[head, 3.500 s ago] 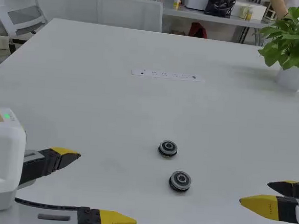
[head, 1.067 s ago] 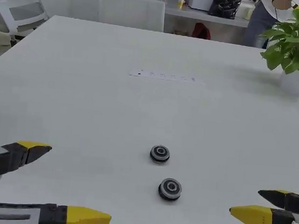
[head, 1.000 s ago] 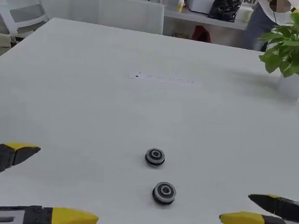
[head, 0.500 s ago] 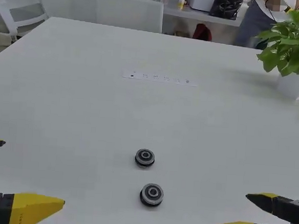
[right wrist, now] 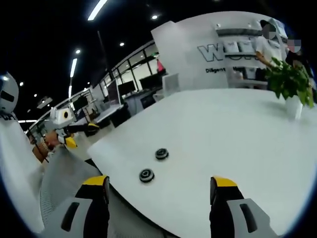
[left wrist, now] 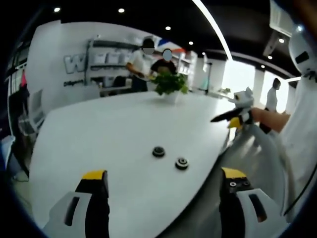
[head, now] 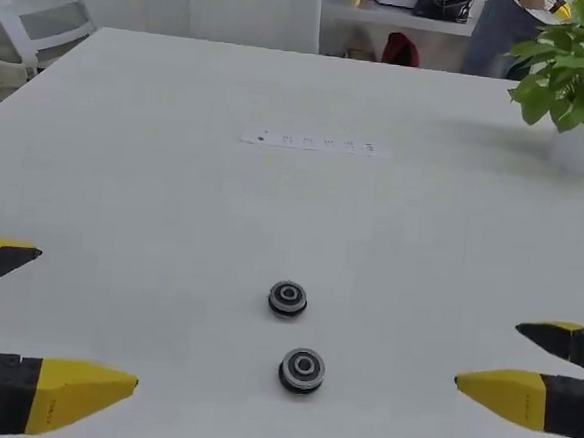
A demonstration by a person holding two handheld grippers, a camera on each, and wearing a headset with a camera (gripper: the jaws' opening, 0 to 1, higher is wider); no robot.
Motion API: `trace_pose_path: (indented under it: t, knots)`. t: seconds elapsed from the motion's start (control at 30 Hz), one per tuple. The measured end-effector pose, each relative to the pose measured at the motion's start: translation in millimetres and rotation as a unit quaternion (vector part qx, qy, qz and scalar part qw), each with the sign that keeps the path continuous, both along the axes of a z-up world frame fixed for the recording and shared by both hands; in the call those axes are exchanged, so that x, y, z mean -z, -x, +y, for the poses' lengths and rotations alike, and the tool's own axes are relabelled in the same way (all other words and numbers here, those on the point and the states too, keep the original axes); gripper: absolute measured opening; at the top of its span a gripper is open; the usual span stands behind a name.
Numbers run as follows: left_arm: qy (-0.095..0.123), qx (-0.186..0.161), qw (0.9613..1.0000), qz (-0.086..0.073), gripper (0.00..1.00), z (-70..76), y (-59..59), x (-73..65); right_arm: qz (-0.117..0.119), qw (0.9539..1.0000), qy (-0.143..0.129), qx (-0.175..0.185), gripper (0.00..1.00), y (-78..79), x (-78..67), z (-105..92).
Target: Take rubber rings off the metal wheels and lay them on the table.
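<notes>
Far wheel [head: 287, 299] and near wheel [head: 302, 370] lie flat, close together on the smooth white table [head: 175, 171], between your left gripper [head: 87, 317] and right gripper [head: 487, 355], both spread wide and empty. Expect small, hard metal discs that slide easily; pinch the stretchy black rubber ring [head: 284, 373] at the rim

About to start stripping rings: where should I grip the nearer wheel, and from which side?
Probably across its black outer rim, coming down from above: the nearer wheel lies flat, hub up, so only the rim offers opposite sides, and the far wheel stands clear.
</notes>
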State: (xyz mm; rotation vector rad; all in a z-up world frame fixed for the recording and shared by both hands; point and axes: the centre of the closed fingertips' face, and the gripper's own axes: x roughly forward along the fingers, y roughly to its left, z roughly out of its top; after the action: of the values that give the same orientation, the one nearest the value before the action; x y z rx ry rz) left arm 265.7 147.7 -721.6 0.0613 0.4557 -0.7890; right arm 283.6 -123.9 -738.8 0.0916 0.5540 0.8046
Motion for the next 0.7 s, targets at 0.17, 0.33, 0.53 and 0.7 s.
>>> trace_pose_path:
  t: [0.17,0.33,0.53,0.7]
  knots:
    - [0.005,0.017,0.9997,-0.014,0.94,-9.9,-11.0,-14.1,-0.018,0.9997,-0.003,-0.014,0.82,-12.5,-14.5,7.2]
    - [-0.01,0.037,0.9988,-0.031,0.92,-15.6,-22.9,-26.1,-0.039,0.9989,-0.001,-0.027,0.81,-23.9,-25.4,15.3]
    - [-0.025,0.069,0.9959,-0.053,0.87,-26.4,-35.2,-38.4,-0.06,0.9972,-0.001,-0.045,0.79,-35.5,-36.4,26.8]
    - [-0.028,0.099,0.9924,-0.068,0.86,-37.9,-42.5,-42.5,-0.076,0.9945,-0.002,-0.072,0.77,-41.5,-41.7,38.5]
